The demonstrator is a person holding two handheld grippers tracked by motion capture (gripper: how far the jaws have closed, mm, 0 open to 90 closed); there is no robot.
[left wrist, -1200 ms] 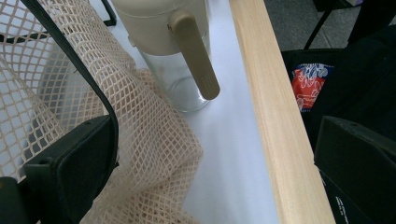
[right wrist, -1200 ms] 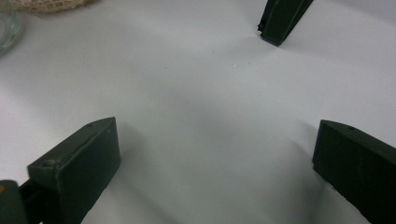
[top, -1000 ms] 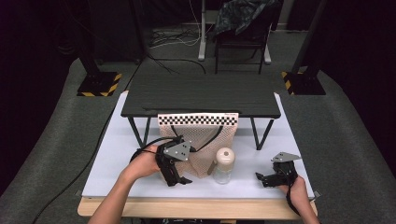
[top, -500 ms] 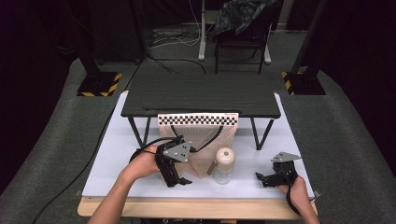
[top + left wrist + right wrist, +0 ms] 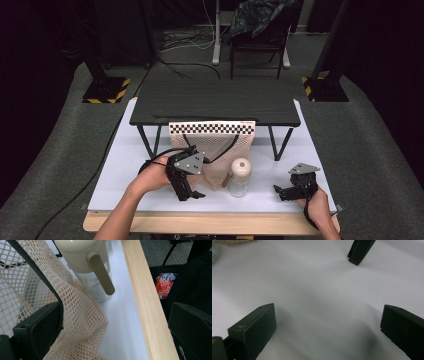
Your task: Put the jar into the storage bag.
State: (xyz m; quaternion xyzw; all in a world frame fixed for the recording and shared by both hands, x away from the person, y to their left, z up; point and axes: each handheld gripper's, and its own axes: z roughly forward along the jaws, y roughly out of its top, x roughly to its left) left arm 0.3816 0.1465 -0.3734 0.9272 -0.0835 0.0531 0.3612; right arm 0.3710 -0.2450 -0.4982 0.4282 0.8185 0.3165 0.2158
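**Operator:** Working down from the biggest thing: the white table (image 5: 125, 165) carries a small dark folding table (image 5: 215, 102), and a beige mesh bag (image 5: 216, 150) hangs off that one's front edge by its checkered band. My left gripper (image 5: 192, 192) is at the bag's lower left corner. In the left gripper view its jaws stand wide apart, with mesh (image 5: 82, 322) draped over the left jaw, and nothing is pinched.

**Spotter:** And your right?

**Operator:** The right gripper (image 5: 280, 192) rests near the white table's right front corner, well apart from the bag, jaws spread over bare tabletop.

**Spotter:** Where's the bottle?

**Operator:** The clear bottle (image 5: 240, 177), with its cream lid (image 5: 80, 252) and strap, stands upright on the white table just beside the bag's right edge, outside it. From the high view I'd judge the bag empty, though I can't see all the way in. I can't tell whether the bottle holds anything.

**Spotter:** How do you do this well?

**Operator:** I'd close the left jaws on a real fold of mesh near the black handle strap (image 5: 53, 287), not one strand, and lift to hold the mouth open. Then the right gripper should take the bottle by its body, below the lid.
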